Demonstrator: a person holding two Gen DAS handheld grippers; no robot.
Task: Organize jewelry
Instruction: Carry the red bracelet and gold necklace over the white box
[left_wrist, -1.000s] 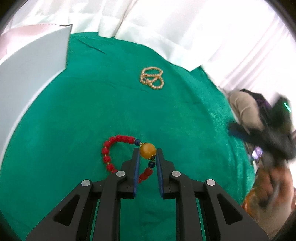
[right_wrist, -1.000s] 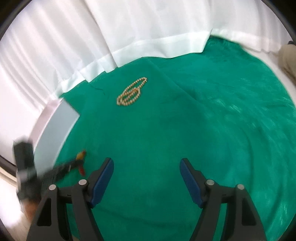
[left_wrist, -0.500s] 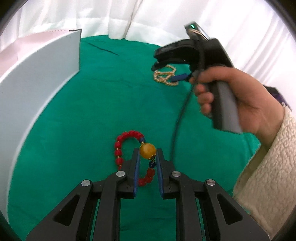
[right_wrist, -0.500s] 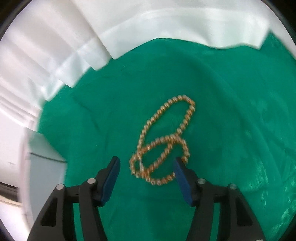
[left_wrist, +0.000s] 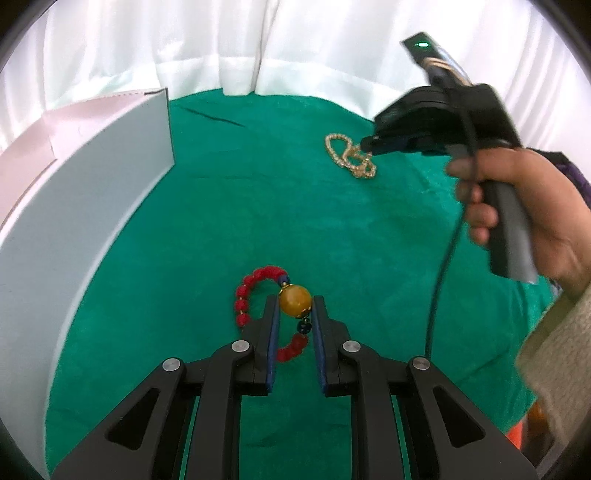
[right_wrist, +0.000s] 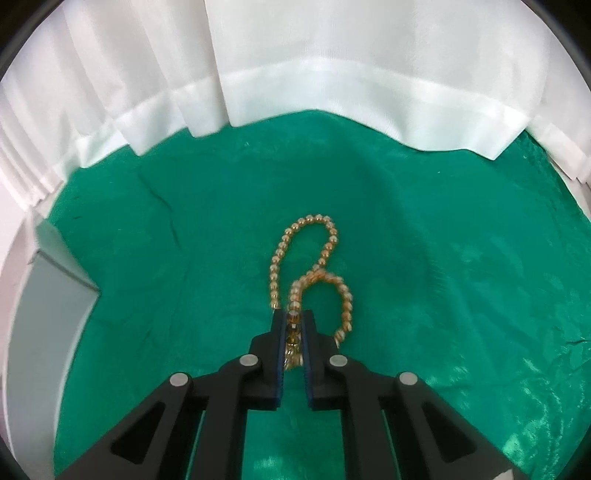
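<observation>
The right gripper (right_wrist: 293, 318) has just closed, pinching the gold bead strand (right_wrist: 325, 254) lying on the green cloth (right_wrist: 443, 258); the left gripper (left_wrist: 294, 302) clamps the amber bead (left_wrist: 294, 301) of the red bracelet (left_wrist: 255, 291), nearer the white box (left_wrist: 92, 206) than the gold strand is.

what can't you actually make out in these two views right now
- Inside of the white box: both views show only its outer wall, cut off by the left edge.
- Near part of the gold bead strand: right wrist view, hidden between the shut jaws of the right gripper.
- Part of the red bracelet: left wrist view, covered by the left gripper.
- Orange thing at lower right: left wrist view, hidden behind the sleeve and frame edge.
</observation>
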